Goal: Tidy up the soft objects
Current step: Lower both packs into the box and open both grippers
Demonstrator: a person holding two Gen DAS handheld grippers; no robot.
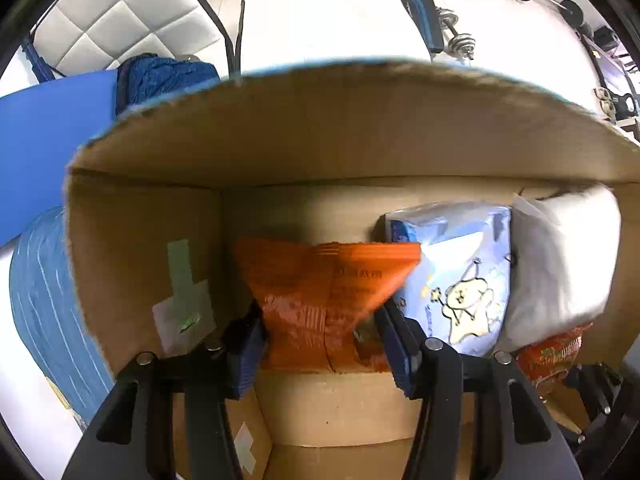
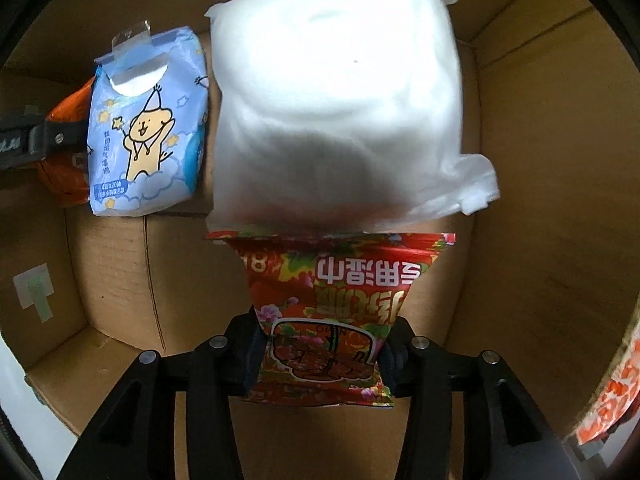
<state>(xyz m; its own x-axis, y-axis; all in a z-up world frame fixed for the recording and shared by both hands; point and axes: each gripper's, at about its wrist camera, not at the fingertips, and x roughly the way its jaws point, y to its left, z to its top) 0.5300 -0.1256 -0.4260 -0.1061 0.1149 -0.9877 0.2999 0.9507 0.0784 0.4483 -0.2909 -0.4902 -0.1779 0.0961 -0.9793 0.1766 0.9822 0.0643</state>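
Observation:
My left gripper is shut on an orange soft pack and holds it inside a cardboard box, against the far wall. My right gripper is shut on a red flowered wet-wipe pack inside the same box. A light-blue tissue pack with a cartoon figure stands beside the orange pack. A white soft bundle in clear plastic lies beside the blue pack, just beyond the red pack.
The box has raised flaps. Left of the box lie a blue striped cloth and a blue board. A white quilted chair and dumbbells stand on the floor behind. An orange patterned item shows at the right edge.

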